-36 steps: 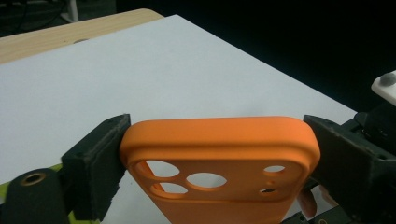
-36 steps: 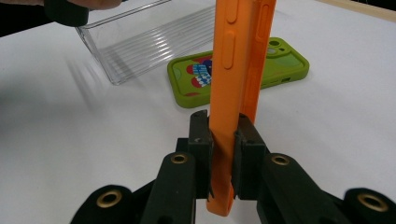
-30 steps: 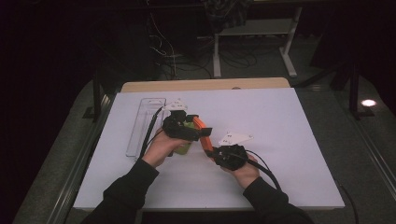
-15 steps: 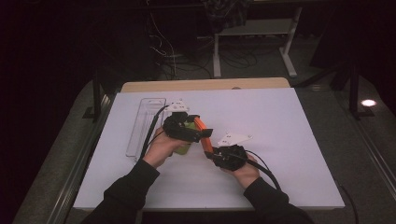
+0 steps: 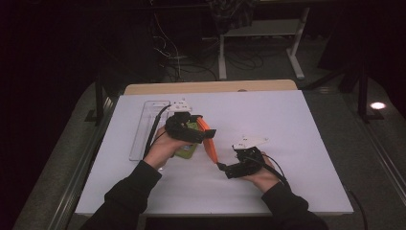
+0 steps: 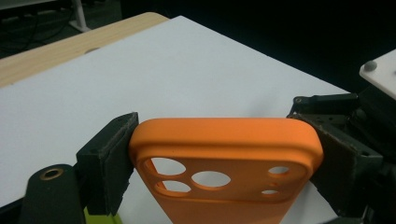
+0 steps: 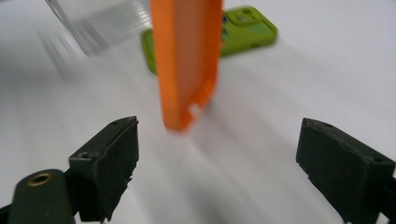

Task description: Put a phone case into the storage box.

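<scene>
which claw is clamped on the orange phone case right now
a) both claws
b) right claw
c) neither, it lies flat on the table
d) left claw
d: in the left gripper view the left claw pinches the orange phone case by both edges, while the right claw has just been opening and stands wide with nothing between its pads.

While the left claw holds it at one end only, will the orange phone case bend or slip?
The orange phone case looks like thin soft rubber with camera holes, so it probably flexes easily. The left claw pinches its top edges; the matte surface likely grips well. It seems light: in the high view it hangs unsupported.
</scene>
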Available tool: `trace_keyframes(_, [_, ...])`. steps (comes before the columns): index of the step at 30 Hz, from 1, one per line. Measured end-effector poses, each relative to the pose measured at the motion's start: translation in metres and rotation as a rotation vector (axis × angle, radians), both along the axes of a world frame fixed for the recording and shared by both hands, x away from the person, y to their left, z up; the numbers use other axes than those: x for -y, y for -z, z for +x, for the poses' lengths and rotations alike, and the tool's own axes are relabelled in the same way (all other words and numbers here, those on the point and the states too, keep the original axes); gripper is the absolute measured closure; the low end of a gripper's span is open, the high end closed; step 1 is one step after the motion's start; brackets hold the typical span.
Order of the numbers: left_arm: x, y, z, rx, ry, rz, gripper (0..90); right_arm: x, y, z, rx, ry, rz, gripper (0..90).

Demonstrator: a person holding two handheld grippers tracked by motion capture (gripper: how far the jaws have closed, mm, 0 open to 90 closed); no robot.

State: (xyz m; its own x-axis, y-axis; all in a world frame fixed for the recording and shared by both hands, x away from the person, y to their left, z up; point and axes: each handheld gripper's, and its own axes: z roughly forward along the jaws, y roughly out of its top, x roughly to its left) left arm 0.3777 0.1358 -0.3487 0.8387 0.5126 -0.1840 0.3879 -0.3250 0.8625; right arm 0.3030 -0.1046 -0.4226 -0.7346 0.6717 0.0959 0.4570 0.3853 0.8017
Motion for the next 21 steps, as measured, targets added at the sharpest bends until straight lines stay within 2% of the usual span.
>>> trace_keyframes(2, [-0.002,-0.005,0.003,0.008,-0.007,-0.003,16.8,0.008,0.002,-0.001,0.008,0.001,-0.021,5.0])
trace_keyframes(4, [-0.004,-0.01,0.006,0.014,-0.014,-0.005,16.8,0.016,0.003,-0.002,-0.012,0.0,-0.019,0.1])
trace_keyframes(13, [-0.022,-0.036,0.016,0.064,-0.056,0.012,16.8,0.05,0.009,-0.01,-0.003,-0.013,-0.019,0.0])
trace_keyframes(21, [-0.045,-0.053,0.021,0.101,-0.099,0.028,16.8,0.066,0.017,-0.019,-0.009,-0.002,-0.041,0.0])
